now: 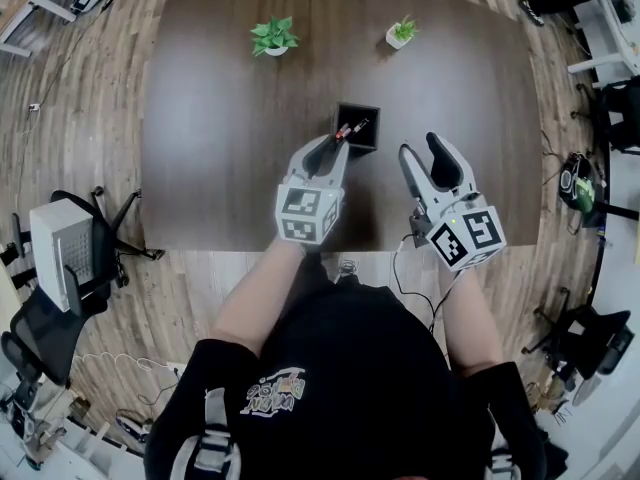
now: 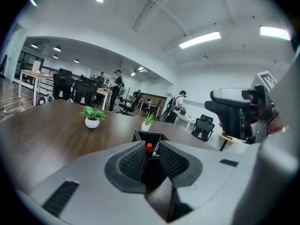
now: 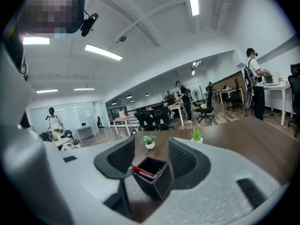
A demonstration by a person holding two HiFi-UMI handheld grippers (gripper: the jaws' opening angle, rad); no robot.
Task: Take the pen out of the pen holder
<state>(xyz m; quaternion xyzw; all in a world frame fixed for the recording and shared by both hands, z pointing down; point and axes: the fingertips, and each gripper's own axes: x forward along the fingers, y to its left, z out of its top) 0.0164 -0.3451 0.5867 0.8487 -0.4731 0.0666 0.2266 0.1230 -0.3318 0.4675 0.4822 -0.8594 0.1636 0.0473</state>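
Note:
A black square pen holder (image 1: pixel 360 140) stands mid-table with a red-tipped pen (image 1: pixel 346 130) and a second pen leaning out toward its near left corner. My left gripper (image 1: pixel 332 148) reaches that corner. In the left gripper view its jaws are narrow and the pads sit against the pen's red end (image 2: pixel 148 147), with the pen holder (image 2: pixel 149 136) just behind. My right gripper (image 1: pixel 425 150) hovers open to the right of the holder, holding nothing. The right gripper view shows the pen holder (image 3: pixel 159 179) and the red pen (image 3: pixel 142 171) ahead, between and below the spread jaws of the right gripper (image 3: pixel 151 150).
Two small potted plants (image 1: pixel 273 37) (image 1: pixel 401 32) stand at the far side of the dark wooden table (image 1: pixel 220 148). Office chairs, desks and cables surround the table. People stand at desks in the background of both gripper views.

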